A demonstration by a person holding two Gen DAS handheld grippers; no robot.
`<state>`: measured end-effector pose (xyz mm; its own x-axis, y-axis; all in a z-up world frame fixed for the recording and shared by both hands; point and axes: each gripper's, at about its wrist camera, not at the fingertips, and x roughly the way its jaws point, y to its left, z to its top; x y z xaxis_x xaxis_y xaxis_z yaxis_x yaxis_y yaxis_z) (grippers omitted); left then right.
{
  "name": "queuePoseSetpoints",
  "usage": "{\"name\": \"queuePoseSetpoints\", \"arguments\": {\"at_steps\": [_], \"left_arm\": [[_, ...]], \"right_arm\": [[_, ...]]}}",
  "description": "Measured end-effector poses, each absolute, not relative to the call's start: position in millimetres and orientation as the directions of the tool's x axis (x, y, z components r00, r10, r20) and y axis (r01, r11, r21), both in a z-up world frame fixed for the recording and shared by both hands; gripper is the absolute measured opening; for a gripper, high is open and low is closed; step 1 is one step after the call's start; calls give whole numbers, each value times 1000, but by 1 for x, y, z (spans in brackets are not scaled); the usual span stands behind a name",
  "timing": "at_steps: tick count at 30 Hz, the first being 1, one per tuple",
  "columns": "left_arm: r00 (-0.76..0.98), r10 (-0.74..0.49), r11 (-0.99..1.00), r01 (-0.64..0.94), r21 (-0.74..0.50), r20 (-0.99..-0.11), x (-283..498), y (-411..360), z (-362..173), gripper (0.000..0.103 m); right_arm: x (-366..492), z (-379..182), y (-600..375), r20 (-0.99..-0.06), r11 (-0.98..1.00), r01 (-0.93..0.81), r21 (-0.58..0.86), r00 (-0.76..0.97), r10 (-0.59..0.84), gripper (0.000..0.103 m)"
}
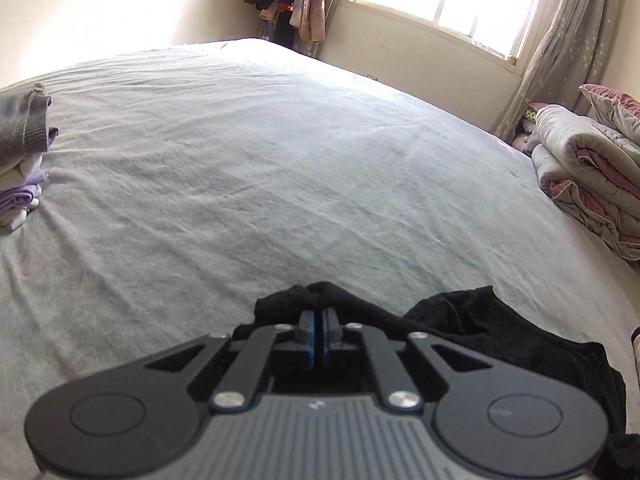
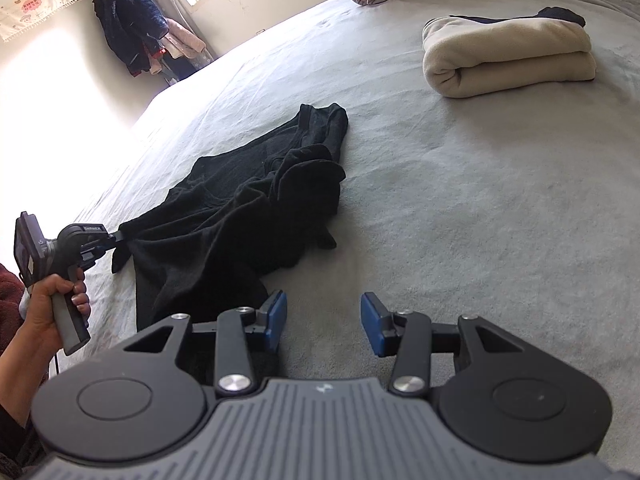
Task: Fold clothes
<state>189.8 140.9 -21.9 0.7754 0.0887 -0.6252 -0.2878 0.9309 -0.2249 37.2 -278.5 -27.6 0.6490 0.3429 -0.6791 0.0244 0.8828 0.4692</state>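
Blue pads [image 1: 319,336] pinching crumpled black garment [image 2: 240,216]

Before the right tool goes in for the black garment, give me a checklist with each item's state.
1. Left tool shut on an edge of the crumpled black knit garment: ok.
2. Right tool open and holding nothing: ok.
3. Garment spread flat for folding: not ok, it lies bunched in a heap on the pale grey bedsheet.
4. Free sheet around the garment to lay it out: ok.
5. Folded cream fleece bundle lies apart from the garment: ok.
6. Which part of the garment the left tool holds, hem or sleeve: cannot tell.
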Motion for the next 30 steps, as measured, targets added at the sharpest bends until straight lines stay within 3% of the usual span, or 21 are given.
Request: {"name": "queuePoseSetpoints", "arguments": {"at_steps": [6,8,16,20,25,30], "left_arm": [[781,153,928,-324,-183,-606,206,160,-10,3],[773,149,927,-326,-186,-616,206,164,-11,0],[742,131,923,-334,-193,-658,204,178,-14,2],[725,114,921,-334,-202,-679,201,183,-15,9],[701,32,918,-302,-255,-713,180,178,-19,26],[662,-72,913,-258,-317,-746,151,161,-24,27]], "right_arm": [[50,-33,-278,-689,883,44,468,644,333,46],[54,-35,-276,-692,882,48,468,641,332,46],[72,-41,-271,-694,880,58,471,641,329,47],[75,-41,-271,-685,873,72,482,653,324,48],[78,-42,-275,-669,866,93,492,677,308,49],[81,-44,-277,-642,833,119,540,699,316,49]]}}
